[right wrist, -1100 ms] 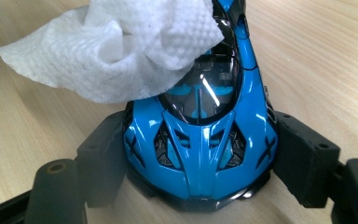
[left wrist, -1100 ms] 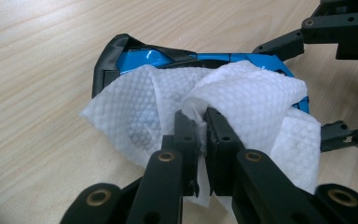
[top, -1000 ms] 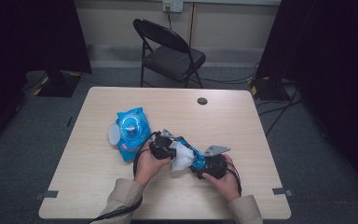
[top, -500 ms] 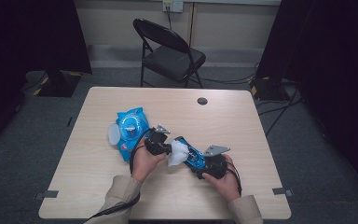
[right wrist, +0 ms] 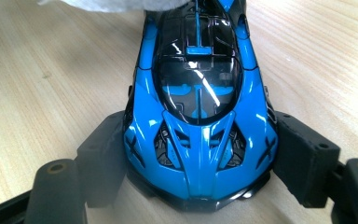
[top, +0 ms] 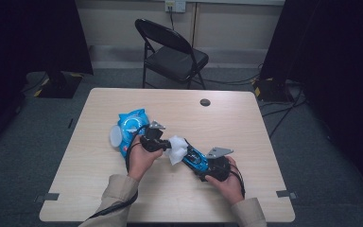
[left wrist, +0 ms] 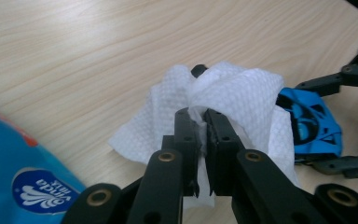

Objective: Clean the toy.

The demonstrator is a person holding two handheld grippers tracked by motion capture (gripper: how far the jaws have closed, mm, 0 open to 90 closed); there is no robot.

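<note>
Right tool (right wrist: 193,172) clamped glossy blue toy sports car (right wrist: 198,107) at mid-worktop (top: 246,123), steadying it for wiping; left tool (left wrist: 200,119) pinched white crumpled wet wipe (left wrist: 233,98) against car's far end. Blue wipes pack (top: 131,124) lay left.

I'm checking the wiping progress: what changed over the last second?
The left gripper, shut on the wipe, slid a little up and left along the toy car, toward the wipes pack. The right gripper kept its hold on the car's sides, and the pack stayed put on the table.
</note>
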